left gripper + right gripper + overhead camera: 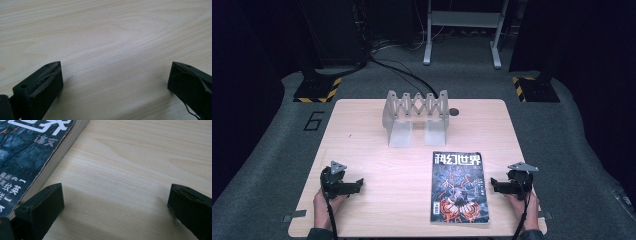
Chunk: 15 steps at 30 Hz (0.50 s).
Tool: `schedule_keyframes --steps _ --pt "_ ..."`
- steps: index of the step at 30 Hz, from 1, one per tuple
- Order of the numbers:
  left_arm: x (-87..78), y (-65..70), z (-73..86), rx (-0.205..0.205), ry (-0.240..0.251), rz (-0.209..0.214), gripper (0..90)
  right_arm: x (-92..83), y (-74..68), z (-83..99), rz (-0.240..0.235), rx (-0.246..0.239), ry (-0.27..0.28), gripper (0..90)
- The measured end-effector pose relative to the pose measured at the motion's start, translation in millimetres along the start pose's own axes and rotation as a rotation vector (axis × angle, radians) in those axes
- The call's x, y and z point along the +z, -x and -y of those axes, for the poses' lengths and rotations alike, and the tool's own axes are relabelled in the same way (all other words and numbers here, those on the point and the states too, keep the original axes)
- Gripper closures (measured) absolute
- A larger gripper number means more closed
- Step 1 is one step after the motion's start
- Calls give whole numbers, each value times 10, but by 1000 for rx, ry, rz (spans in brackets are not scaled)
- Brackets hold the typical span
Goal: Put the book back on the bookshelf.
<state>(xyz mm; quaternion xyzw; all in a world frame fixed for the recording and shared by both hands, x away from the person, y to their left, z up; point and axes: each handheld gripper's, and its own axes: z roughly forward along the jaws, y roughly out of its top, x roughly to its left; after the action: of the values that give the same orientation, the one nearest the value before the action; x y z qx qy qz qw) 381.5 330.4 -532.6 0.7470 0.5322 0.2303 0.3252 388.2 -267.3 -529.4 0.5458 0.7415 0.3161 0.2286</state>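
Magazine (459, 187) lies flat beside the right gripper (493, 185); jaws gaping, empty, so slide one under its spine edge.

High view: fixed above the near edge, facing forward and down over the whole pale wooden tabletop (377, 150), from afar. Left gripper view: very close, low over bare wood grain, looking along the black fingers (40, 87). Right gripper view: equally close and low; shares with the high view the dark-covered magazine with white lettering (22, 155) (459, 187).
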Motion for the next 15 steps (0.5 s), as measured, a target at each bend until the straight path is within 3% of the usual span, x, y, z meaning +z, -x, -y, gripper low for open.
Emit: schedule_keyframes --steps 10,13,15 --pt "2 14 -4 -6 -2 -9 0 -37 7 13 -15 -4 -8 19" --pt "3 14 -4 -5 0 -10 0 -93 26 21 -90 59 6 39" --pt "4 15 -5 -6 0 -10 0 -111 13 18 -106 62 5 48"
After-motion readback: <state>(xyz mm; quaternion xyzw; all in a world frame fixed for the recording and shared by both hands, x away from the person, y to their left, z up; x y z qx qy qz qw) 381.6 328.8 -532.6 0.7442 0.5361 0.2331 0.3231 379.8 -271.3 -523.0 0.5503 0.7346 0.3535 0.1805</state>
